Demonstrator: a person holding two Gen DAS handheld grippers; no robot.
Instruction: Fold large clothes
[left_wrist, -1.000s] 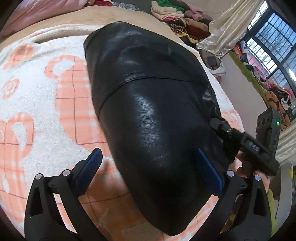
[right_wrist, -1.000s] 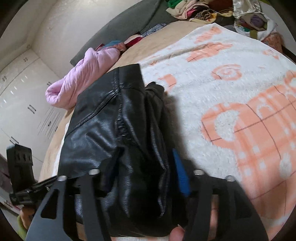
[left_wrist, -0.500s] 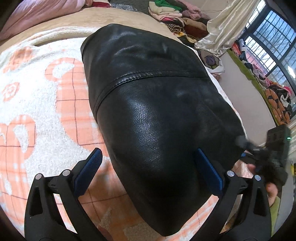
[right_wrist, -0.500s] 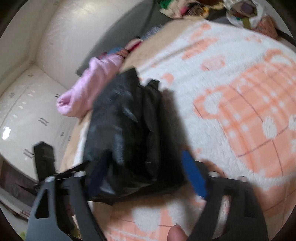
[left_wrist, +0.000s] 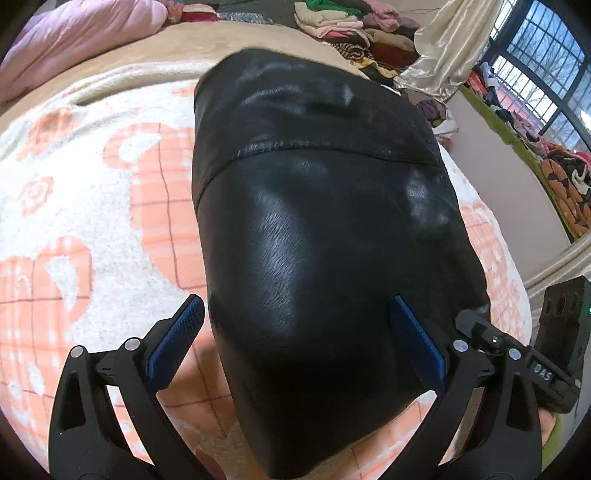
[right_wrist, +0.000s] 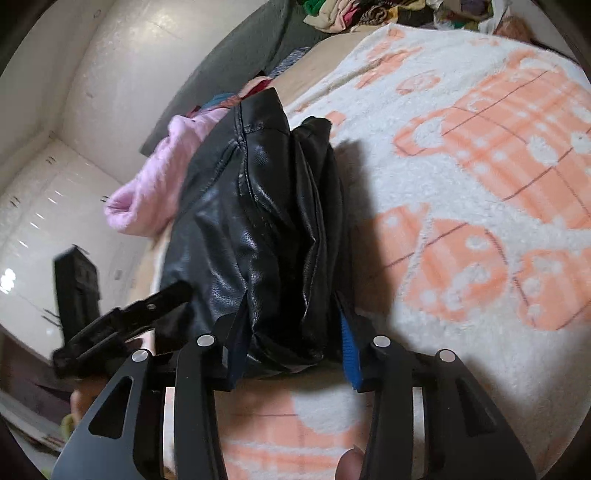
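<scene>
Black leather jacket (left_wrist: 325, 229), folded thick, fills frame centre on orange-patterned blanket (left_wrist: 92, 206) on bed. Left gripper (left_wrist: 295, 332) fingers spread, released, straddling near end. Right gripper (right_wrist: 291, 332) fingers have just been closing around stacked edge (right_wrist: 284, 280); firm pinch unclear. Risk: slick stiff layers slip out, fold springs open.

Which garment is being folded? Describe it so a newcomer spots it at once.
Start at the bed's fluffy white blanket with orange checked shapes. Lying on it in a thick bundle is the black leather jacket, its near end between the fingers of the right claw. Unlike the soft pink quilt behind it and the mixed clothes pile farther off, it is glossy black with a stitched seam across it.
</scene>
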